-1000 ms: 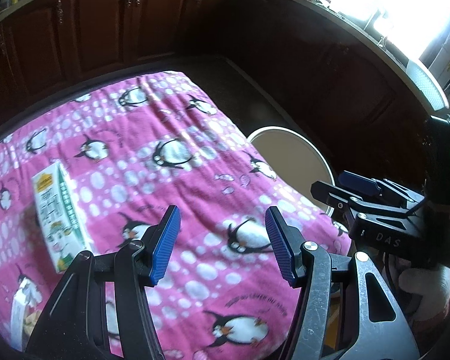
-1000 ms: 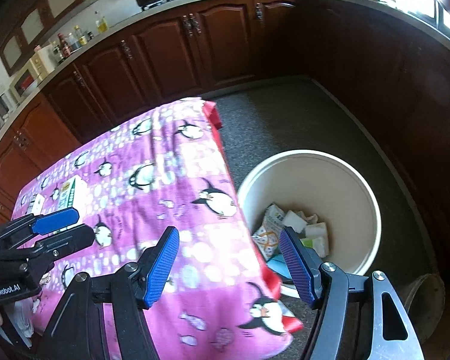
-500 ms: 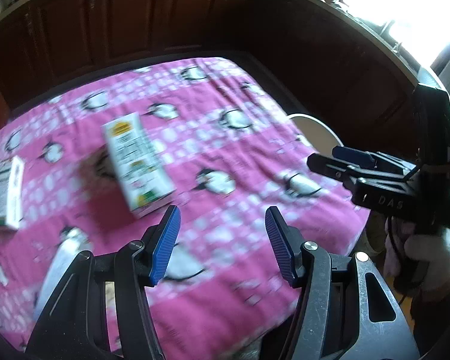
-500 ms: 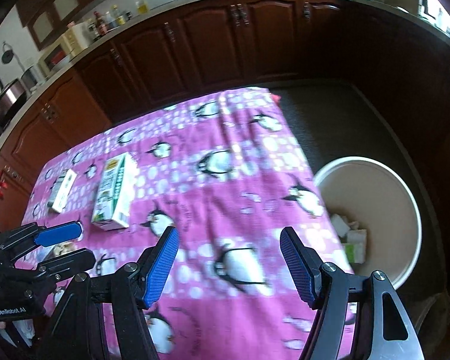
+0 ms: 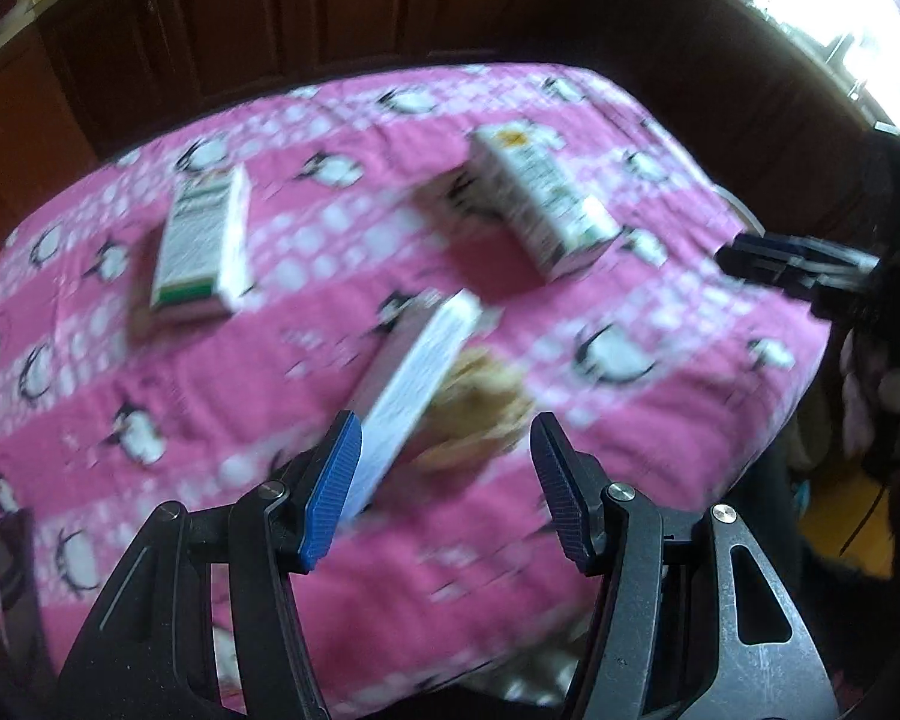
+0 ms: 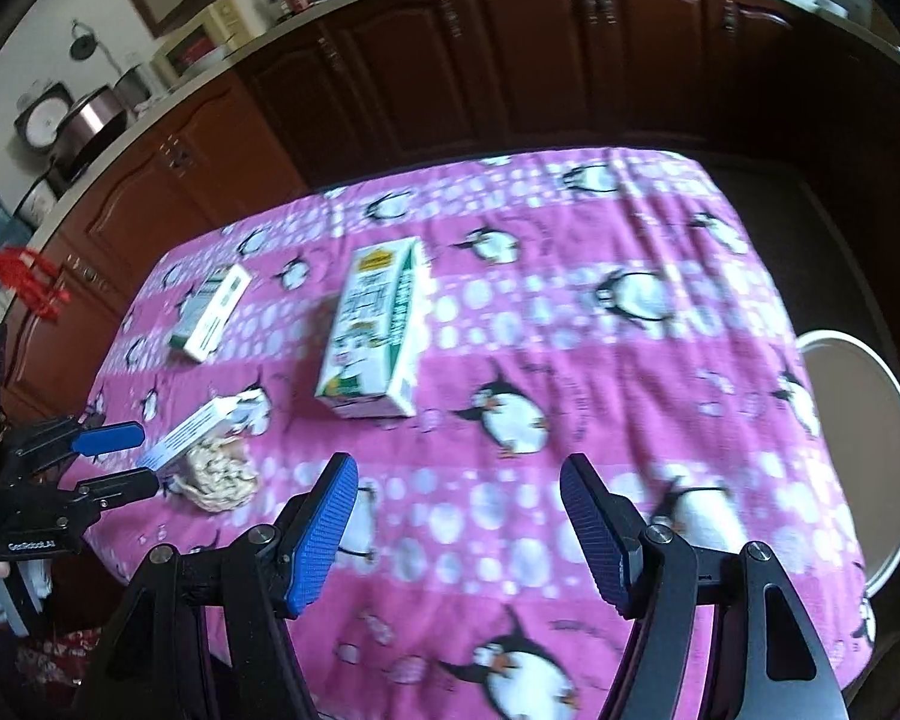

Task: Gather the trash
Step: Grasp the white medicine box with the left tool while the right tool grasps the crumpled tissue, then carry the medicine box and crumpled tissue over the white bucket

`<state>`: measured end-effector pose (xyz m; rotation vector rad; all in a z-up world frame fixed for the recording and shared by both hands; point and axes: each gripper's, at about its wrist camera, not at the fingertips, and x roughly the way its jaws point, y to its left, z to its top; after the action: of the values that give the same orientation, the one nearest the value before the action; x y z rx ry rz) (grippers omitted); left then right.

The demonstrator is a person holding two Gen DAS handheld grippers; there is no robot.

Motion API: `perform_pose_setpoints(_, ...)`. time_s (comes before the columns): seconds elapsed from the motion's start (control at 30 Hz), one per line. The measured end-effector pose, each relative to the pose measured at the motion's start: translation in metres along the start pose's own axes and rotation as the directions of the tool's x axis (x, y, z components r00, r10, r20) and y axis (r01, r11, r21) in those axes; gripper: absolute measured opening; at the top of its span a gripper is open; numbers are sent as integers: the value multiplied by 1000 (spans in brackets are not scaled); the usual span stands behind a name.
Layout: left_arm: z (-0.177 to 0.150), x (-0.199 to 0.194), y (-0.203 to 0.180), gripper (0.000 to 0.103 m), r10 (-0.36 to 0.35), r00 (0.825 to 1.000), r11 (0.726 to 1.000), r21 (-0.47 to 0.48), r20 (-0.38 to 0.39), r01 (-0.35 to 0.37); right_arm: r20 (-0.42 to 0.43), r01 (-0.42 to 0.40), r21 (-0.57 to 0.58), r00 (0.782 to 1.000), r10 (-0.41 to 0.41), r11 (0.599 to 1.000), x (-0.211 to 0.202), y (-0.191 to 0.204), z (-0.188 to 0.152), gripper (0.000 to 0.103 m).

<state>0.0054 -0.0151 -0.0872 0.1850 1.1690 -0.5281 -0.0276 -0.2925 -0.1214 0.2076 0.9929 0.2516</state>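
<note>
A pink penguin-print cloth point(image 6: 570, 360) covers the tabletop, and the trash lies on it. Taking the milk carton point(image 6: 378, 330) as landmark: it lies flat near the cloth's middle. A smaller green-and-white box point(image 6: 210, 312) lies to its left, well apart. Nearer the camera and left of the carton, a flat white box point(image 6: 189, 432) rests tilted on a crumpled beige wrapper point(image 6: 222, 474). The left tool point(image 5: 444, 480) hangs over that pair with its jaws apart and nothing between them. The right tool point(image 6: 459, 528), just below the carton, is likewise open and empty. A cream bin point(image 6: 864, 420) stands off the cloth's right edge.
</note>
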Motion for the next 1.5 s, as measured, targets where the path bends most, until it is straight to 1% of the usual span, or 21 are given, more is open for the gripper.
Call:
perform_pose_setpoints(0.1, -8, 5, 15, 57, 14, 1000, 1000, 11, -25, -14, -15, -12, -23, 1000, 12, 1000, 6, 14, 0, 67)
perform_pose_setpoints(0.2, -8, 17, 16, 57, 42, 998, 997, 59, -53, -39, -36, -32, -45, 999, 30, 998, 12, 27, 0, 67)
perform_pose_setpoints(0.3, -1, 28, 15, 57, 69, 996, 994, 85, -53, -64, -58, -44, -68, 998, 40, 997, 20, 41, -2, 68)
perform_pose_setpoints(0.37, 5, 34, 16, 57, 72, 996, 994, 85, -48, -67, -72, -56, -83, 996, 50, 995, 25, 50, -2, 68)
perform_pose_setpoints(0.43, 10, 42, 20, 57, 57, 997, 996, 78, -52, -53, -86, -77, -97, 994, 69, 992, 30, 60, -3, 68)
perform_pose_setpoints(0.47, 11, 44, 22, 55, 56, 997, 996, 77, -53, -52, -91, -87, -101, 993, 78, 991, 31, 63, -3, 68)
perform_pose_setpoints(0.5, 12, 46, 24, 41, 56, 997, 996, 76, -53, -52, -98, -104, -108, 991, 94, 989, 34, 68, -4, 68)
perform_pose_setpoints(0.53, 12, 49, 27, 24, 49, 997, 996, 74, -66, -44, -103, -117, -113, 989, 105, 987, 36, 72, -4, 68)
perform_pose_setpoints(0.57, 12, 50, 30, 23, 39, 996, 997, 66, -74, -34, -109, -130, -120, 987, 117, 984, 39, 76, -4, 68)
perform_pose_setpoints(0.67, 7, 44, 41, 21, 23, 998, 999, 34, -58, -21, -127, -176, -145, 979, 158, 974, 50, 92, -2, 68)
perform_pose_setpoints(0.77, 1, 34, 58, 20, 20, 999, 999, -38, -29, -21, -145, -211, -169, 972, 187, 963, 64, 109, -1, 68)
perform_pose_setpoints(0.83, -3, 29, 66, 20, 30, 999, 996, -78, -16, -32, -166, -254, -184, 960, 225, 949, 77, 121, -1, 70)
perform_pose_setpoints(0.93, -6, 23, 69, 20, 31, 1000, 995, -100, -2, -31, -203, -263, -207, 954, 222, 942, 100, 136, -2, 71)
perform_pose_setpoints(0.97, -6, 21, 68, 20, 33, 999, 994, -104, 5, -32, -218, -251, -219, 955, 203, 943, 107, 139, -4, 63)
perform_pose_setpoints(1.0, -7, 18, 67, 20, 35, 999, 994, -106, 14, -33, -225, -249, -219, 954, 200, 943, 110, 139, -6, 36)
perform_pose_setpoints(1.03, -7, 15, 65, 20, 36, 999, 994, -106, 21, -34, -223, -263, -202, 950, 217, 943, 111, 137, -7, 29)
perform_pose_setpoints(1.1, -5, 12, 60, 20, 36, 999, 994, -102, 35, -32, -190, -284, -185, 950, 250, 941, 100, 131, -7, 26)
perform_pose_setpoints(1.2, 1, 7, 50, 20, 33, 998, 996, -89, 53, -28, -132, -275, -195, 959, 252, 942, 74, 118, -3, 26)
perform_pose_setpoints(1.33, 15, 2, 27, 20, 30, 996, 998, -65, 85, -25, -59, -267, -144, 964, 261, 953, 41, 90, 2, 26)
perform_pose_setpoints(1.43, 24, 1, 8, 20, 39, 994, 998, -44, 105, -35, 7, -228, -117, 973, 230, 967, 15, 65, 3, 26)
perform_pose_setpoints(1.5, 31, 2, -7, 20, 35, 993, 999, -25, 109, -33, 33, -210, -95, 976, 214, 973, 2, 50, 3, 26)
